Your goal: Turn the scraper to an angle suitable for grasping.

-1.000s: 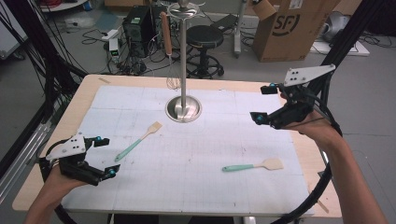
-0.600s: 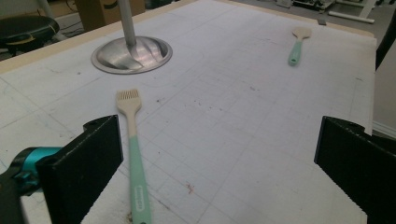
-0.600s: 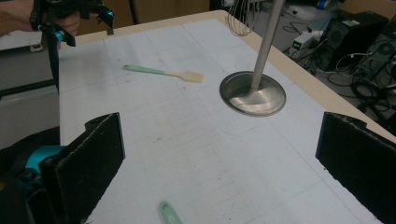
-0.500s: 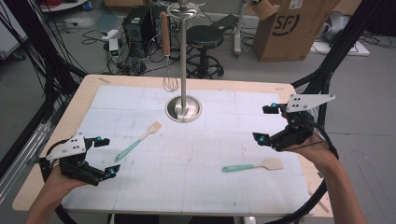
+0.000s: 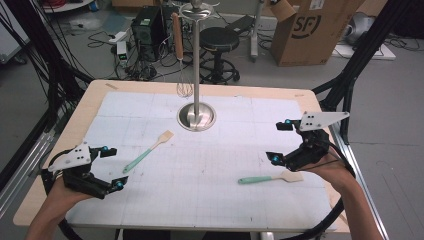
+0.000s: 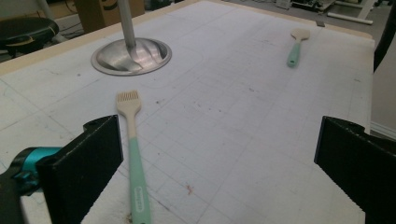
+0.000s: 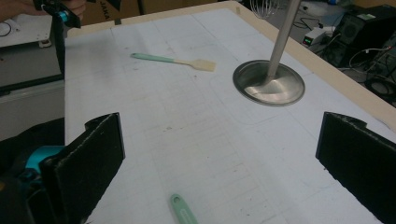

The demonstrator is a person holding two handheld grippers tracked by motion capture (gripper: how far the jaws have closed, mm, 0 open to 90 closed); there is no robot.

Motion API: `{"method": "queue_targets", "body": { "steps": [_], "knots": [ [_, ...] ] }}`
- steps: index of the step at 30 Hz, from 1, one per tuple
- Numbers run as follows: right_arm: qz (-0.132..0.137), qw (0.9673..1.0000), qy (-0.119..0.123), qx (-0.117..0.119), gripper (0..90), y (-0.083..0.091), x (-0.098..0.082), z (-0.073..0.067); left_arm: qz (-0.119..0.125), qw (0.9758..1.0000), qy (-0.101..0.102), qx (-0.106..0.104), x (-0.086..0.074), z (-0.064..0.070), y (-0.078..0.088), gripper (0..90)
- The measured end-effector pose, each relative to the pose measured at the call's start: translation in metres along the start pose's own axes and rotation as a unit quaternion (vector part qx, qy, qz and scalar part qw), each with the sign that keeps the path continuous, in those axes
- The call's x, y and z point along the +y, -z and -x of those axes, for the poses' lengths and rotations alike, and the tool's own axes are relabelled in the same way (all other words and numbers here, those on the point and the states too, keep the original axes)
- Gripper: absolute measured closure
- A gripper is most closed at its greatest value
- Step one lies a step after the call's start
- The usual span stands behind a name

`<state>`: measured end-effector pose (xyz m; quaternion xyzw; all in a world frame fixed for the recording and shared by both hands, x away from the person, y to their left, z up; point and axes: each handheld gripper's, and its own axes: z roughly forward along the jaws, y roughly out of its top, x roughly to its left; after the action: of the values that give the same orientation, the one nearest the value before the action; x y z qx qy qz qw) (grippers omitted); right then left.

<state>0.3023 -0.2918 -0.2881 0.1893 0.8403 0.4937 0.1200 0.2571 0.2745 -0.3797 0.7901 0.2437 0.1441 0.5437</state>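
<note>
A teal-handled brush (image 5: pixel 147 151) lies left of centre on the white mat, its pale head pointing at the stand. My left gripper (image 5: pixel 112 167) rests open near the front left corner. In the left gripper view the brush (image 6: pixel 133 154) lies just inside the left jaw of this gripper (image 6: pixel 219 177). A teal-handled spatula (image 5: pixel 270 177) lies at the front right. My right gripper (image 5: pixel 280 141) hovers open just above and behind its pale head. In the right gripper view the spatula's handle end (image 7: pixel 184 212) shows between the wide-apart jaws of that gripper (image 7: pixel 215 172).
A metal stand (image 5: pixel 196 116) with a round base rises at the back centre of the mat. A wire whisk (image 5: pixel 183 85) with a wooden handle hangs from its top. The wooden table edge (image 5: pixel 320 107) frames the mat. Cables, a stool and a cardboard box lie beyond.
My right gripper has come down and toward the front of the table, ending close over the spatula's head. The left gripper, brush and spatula have stayed put.
</note>
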Motion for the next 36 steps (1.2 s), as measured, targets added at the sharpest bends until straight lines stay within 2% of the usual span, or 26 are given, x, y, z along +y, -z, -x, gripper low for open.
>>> {"method": "queue_targets", "body": {
  "steps": [14,19,31,36],
  "knots": [
    [-0.014,0.9999,0.000,0.005,0.0,-0.006,-0.006,-0.001,0.001,1.0000,0.001,0.001,-0.001,-0.001,0.000,1.7],
    [-0.023,0.9997,0.007,0.005,0.0,-0.007,-0.007,0.000,0.001,1.0000,0.003,0.002,-0.001,-0.001,0.001,1.7],
    [-0.068,0.9975,0.012,0.011,0.0,-0.006,-0.014,0.002,-0.001,1.0000,0.002,0.002,-0.001,-0.002,0.001,1.7],
    [-0.100,0.9945,0.024,0.016,0.0,-0.008,-0.014,0.002,-0.001,1.0000,0.003,0.002,-0.002,-0.002,0.000,1.7]
  ]
}}
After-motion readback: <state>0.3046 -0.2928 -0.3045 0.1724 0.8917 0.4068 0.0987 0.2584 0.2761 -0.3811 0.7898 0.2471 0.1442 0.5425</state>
